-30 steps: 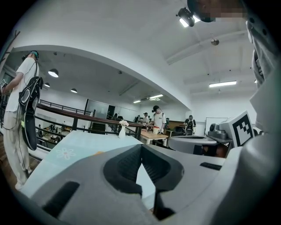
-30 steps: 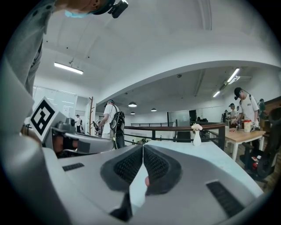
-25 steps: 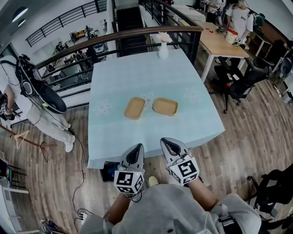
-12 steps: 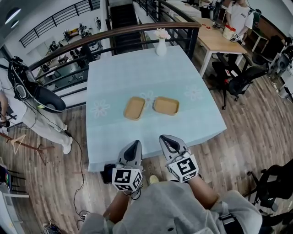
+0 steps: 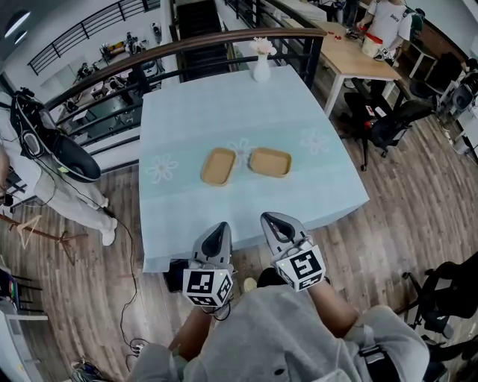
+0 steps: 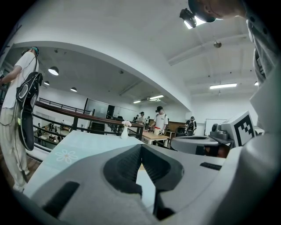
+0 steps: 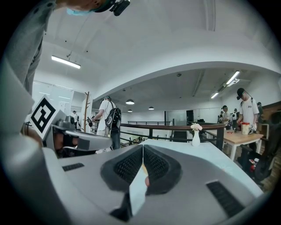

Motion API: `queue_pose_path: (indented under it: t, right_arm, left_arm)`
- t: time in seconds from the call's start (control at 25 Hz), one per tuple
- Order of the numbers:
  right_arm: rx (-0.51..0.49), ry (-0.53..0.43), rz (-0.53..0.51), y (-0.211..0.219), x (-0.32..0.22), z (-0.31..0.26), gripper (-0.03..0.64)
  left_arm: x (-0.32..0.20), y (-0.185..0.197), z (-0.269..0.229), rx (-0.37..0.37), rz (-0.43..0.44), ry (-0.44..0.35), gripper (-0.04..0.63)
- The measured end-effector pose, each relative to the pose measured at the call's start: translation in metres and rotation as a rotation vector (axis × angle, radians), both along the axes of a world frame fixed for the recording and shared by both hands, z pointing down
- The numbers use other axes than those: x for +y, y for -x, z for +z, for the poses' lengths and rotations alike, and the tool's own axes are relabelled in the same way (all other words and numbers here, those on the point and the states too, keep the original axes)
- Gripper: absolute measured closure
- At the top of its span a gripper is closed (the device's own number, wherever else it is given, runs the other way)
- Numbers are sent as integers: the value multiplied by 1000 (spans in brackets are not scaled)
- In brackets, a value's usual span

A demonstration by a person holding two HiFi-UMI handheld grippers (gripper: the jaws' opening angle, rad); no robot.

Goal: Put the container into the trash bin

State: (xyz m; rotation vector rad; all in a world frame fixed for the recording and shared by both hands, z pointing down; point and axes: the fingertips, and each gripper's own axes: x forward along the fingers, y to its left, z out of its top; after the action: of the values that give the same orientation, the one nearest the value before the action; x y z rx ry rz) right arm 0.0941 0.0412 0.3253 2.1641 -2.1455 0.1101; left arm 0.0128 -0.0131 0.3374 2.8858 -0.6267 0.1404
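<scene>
No text, label or number is legible

Wood floor (image 5: 403,224), curved railing (image 5: 224,40), perhaps stairs (image 5: 198,21)

Quick headcount from us: two grippers, the left gripper (image 5: 217,230) and the right gripper (image 5: 273,221). Ahead of them we count two tan containers, the left container (image 5: 219,166) in front of the left gripper and the right container (image 5: 269,162) in front of the right one. There's one table (image 5: 187,112) and three flower prints (image 5: 161,168) (image 5: 241,149) (image 5: 314,139) on its cloth. Far beyond the tips we've got one white vase (image 5: 261,69). Well off to the left gripper's side we see one person (image 5: 71,198) with one backpack (image 5: 63,153).
</scene>
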Motion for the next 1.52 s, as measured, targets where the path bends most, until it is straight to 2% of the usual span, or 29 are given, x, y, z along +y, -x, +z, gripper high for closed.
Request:
queue_pose_path:
  t: [0.72,1.2,1.52]
  right_arm:
    - [23,40,5,-6,8,3,591]
    - [31,18,10,-47,-13,-4,591]
    - [29,31,27,-84,-30,1,591]
  left_arm:
    - [3,1,6,-29,9,15,575]
    - [-19,-26,-5,-33,-4,-14,575]
    - [-42,-47,4,-58,-18,-1,575]
